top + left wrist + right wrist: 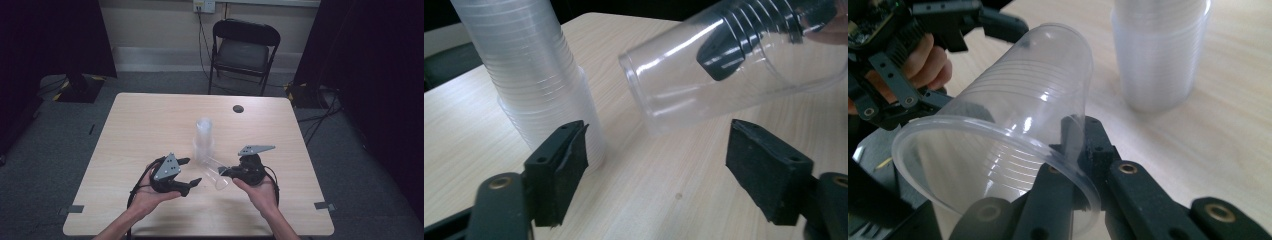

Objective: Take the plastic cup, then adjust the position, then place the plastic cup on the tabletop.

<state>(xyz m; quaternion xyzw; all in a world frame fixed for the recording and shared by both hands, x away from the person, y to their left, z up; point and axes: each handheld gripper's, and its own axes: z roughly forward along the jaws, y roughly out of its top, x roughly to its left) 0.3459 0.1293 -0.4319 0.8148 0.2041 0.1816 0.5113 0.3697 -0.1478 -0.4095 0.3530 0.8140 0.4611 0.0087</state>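
In the high view, one stack of clear plastic cups point(204, 136) stands upside down near the middle of the one wooden table point(150, 125), and one single cup point(218, 175) lies tilted on its side just near of it, between the two grippers; it looks freshly separated from the stack so it can be handled alone. The right gripper point(227, 171) pinches that cup at its rim, while the left gripper point(192, 172) faces it from the left with its jaws parted and nothing between them, seemingly ready to take the cup's closed end. One folding chair point(244, 50) stands beyond the far edge. In the left gripper view, its own two jaws stand moderately apart over bare tabletop point(664, 190), the single cup point(734, 75) hanging ahead and to the right, the stack point(534, 75) to the left; a dark jaw of the other gripper shows through the clear wall. In the right gripper view, its jaws are clamped tight on the cup's rim point(1068, 172), one jaw inside and one outside, which holds the cup point(1013, 130) steady for a handover; the stack point(1158, 55) stands far right, and the left gripper point(955, 65) waits beyond the cup.
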